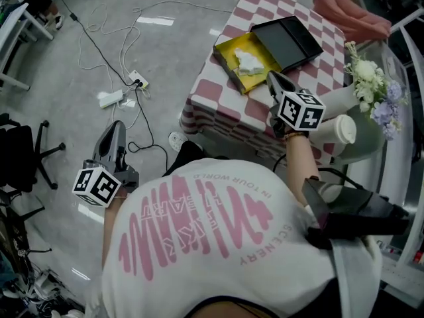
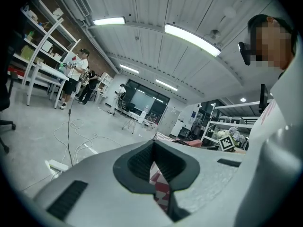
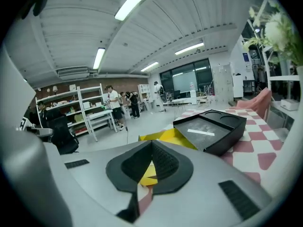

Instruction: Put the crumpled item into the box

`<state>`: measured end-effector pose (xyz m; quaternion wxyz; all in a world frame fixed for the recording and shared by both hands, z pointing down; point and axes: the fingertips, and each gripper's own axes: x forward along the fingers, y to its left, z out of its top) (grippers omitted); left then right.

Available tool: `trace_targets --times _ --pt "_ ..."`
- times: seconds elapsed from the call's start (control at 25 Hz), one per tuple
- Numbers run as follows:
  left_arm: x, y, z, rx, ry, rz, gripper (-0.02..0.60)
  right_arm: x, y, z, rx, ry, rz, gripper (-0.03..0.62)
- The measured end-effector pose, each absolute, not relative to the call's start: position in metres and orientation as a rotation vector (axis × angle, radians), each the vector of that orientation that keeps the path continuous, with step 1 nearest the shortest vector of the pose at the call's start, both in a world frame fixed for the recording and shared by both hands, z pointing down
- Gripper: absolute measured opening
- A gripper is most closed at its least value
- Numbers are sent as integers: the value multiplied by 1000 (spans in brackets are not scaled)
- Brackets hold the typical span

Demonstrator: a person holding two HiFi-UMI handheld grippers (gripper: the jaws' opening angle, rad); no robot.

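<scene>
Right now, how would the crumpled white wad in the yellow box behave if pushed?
The wad looks like thin crumpled paper, so probably light and squashy. Its lumpy shape likely won't roll; the box walls would probably stop it.

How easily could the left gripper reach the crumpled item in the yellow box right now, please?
Probably not without a long reach: the left gripper hangs over the floor, clear of the table, while the crumpled item lies in the yellow box. Nothing blocks it; the right gripper sits nearer.
</scene>
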<state>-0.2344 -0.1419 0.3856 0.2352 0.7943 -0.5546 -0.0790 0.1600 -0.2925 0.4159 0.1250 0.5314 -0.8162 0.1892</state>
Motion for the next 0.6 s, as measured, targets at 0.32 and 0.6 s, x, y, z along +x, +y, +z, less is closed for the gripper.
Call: trace_targets --times 0.32,0.6 --pt "-199 -123 378 2193 -1478 -240 8 172 -237 386 1564 -2452 478 6" --pt "-167 -104 364 2209 -1390 -217 8 171 -197 357 1512 -2449 384 6"
